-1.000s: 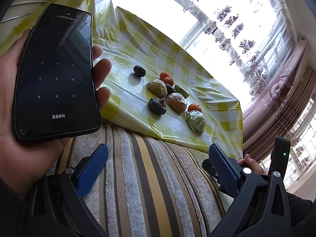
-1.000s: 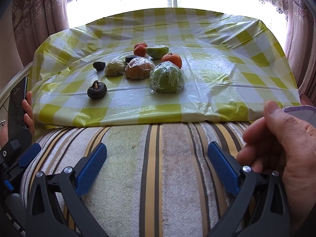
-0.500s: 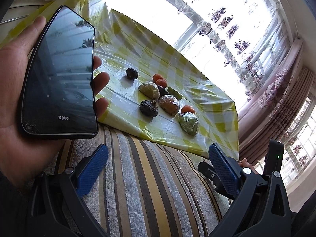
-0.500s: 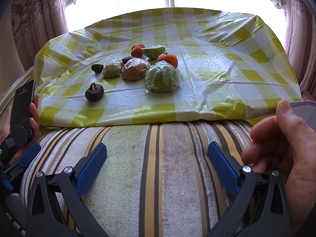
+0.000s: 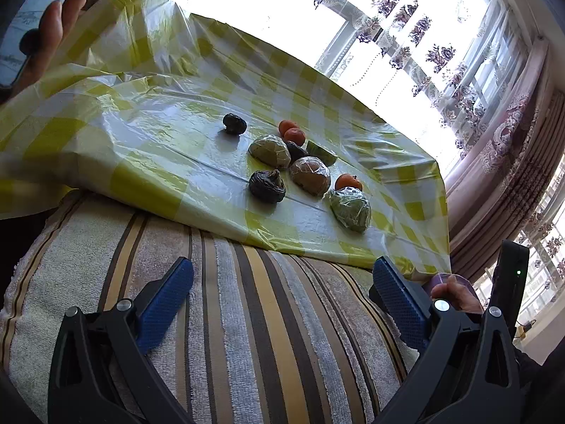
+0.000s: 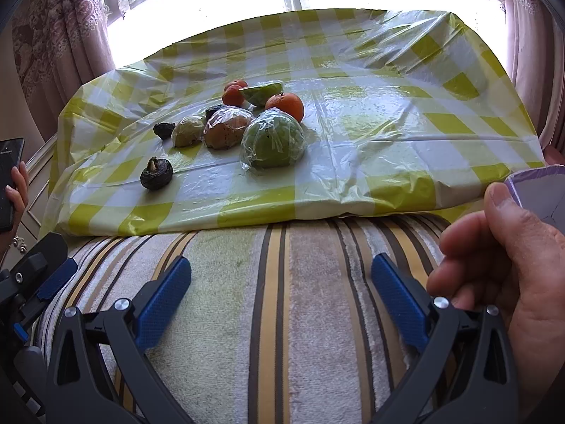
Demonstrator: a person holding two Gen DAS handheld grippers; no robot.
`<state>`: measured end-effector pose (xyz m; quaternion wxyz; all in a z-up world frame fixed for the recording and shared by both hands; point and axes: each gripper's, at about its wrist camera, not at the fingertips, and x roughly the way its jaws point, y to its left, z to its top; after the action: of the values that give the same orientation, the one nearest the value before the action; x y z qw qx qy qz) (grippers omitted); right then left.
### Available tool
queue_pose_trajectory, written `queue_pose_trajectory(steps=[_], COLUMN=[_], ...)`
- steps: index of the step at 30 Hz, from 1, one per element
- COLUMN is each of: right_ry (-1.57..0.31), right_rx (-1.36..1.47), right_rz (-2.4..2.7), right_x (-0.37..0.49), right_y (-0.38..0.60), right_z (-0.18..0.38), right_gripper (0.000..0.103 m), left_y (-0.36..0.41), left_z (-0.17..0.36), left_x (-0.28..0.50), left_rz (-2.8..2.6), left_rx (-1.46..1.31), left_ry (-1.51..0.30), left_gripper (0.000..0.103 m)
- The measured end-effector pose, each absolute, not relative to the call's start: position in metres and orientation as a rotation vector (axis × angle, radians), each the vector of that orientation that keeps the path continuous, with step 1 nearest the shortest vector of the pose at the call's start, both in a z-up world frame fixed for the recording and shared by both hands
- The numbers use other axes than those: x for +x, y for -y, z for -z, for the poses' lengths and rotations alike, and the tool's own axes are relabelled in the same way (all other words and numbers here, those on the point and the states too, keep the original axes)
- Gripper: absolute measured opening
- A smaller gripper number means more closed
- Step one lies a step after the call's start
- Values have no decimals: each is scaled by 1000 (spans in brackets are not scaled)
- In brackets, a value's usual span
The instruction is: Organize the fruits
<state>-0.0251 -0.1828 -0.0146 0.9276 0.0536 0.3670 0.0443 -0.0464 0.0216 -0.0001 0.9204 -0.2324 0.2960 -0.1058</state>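
Several fruits lie clustered on a yellow-checked plastic cloth (image 6: 406, 130): a wrapped green fruit (image 6: 273, 139), a wrapped brown one (image 6: 227, 128), a smaller wrapped one (image 6: 187, 130), oranges (image 6: 286, 105), a green wedge (image 6: 261, 92) and dark wrinkled fruits (image 6: 156, 174). The left wrist view shows the same group, with the wrapped green fruit (image 5: 350, 209) and a dark fruit (image 5: 267, 186). My left gripper (image 5: 282, 291) and right gripper (image 6: 280, 288) are both open over a striped towel, well short of the fruits, with nothing between their fingers.
A striped towel (image 6: 282, 318) covers the near surface. A hand (image 6: 501, 258) hovers at the right by a purple plate edge (image 6: 536, 190). Another hand holds a phone (image 5: 35, 17) at the far left. Curtains and bright windows stand behind.
The hand with the phone has moved up and away to the left in the left wrist view, uncovering the cloth. Both grippers stay open.
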Motion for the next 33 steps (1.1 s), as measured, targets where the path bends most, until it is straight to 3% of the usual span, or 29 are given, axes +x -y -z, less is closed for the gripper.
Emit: queue_pose_trajectory(steps=[33], right_ry=[-759], right_rx=[92], right_rz=[-82], right_x=[-29], right_y=[170], right_z=[12], right_gripper=[102], left_y=[-38], left_z=[4], left_x=[-54], left_rz=[241], left_rx=[-512], left_ry=[-600], left_gripper=[98])
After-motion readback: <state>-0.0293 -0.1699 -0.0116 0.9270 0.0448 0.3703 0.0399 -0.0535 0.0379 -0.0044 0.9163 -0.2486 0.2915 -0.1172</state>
